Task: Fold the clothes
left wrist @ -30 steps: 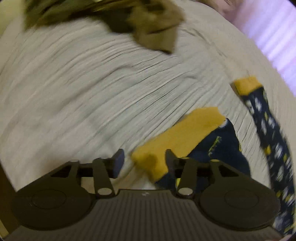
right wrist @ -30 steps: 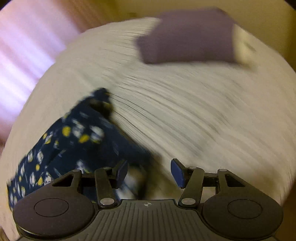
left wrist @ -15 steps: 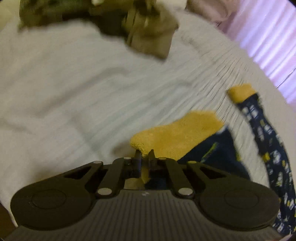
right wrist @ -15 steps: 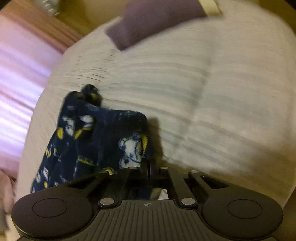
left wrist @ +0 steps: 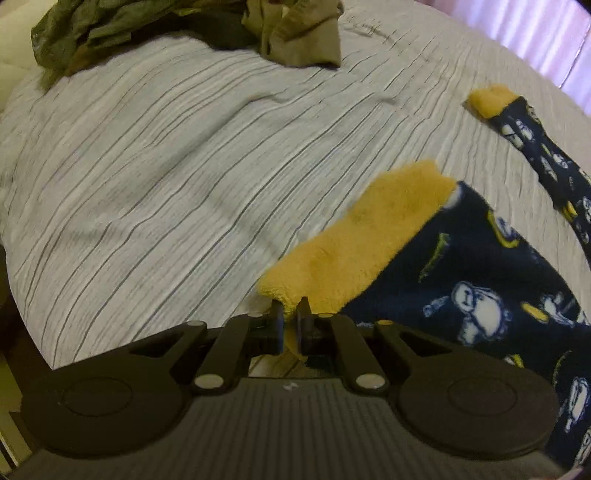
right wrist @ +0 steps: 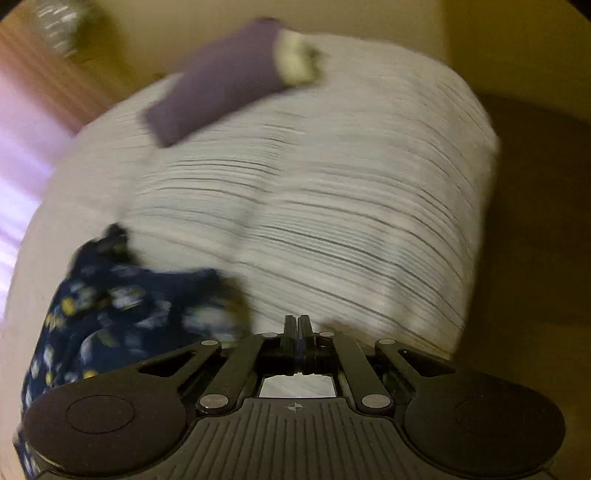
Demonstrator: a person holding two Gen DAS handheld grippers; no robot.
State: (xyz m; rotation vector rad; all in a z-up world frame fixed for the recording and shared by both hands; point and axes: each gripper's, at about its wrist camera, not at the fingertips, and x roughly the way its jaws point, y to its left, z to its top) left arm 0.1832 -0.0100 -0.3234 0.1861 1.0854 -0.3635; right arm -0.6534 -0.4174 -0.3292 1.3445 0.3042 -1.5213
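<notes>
Left wrist view: the left gripper [left wrist: 290,312], spread wide a second ago beside the yellow cuff [left wrist: 354,243], is now pinched on that cuff's near corner. The cuff belongs to navy printed fleece pyjama bottoms [left wrist: 476,291] lying on the striped bedspread [left wrist: 166,166]; the other leg's cuff [left wrist: 489,99] lies well apart, farther right. An olive garment pile [left wrist: 184,29] sits at the far edge.

Right wrist view, blurred: the right gripper [right wrist: 297,328], also open a second ago, is pressed together. Whether cloth sits between its fingers I cannot tell; the navy fleece [right wrist: 122,321] lies just left. A purple folded item [right wrist: 218,81] rests beyond. With at least one corner gripped, the fold can likely begin.
</notes>
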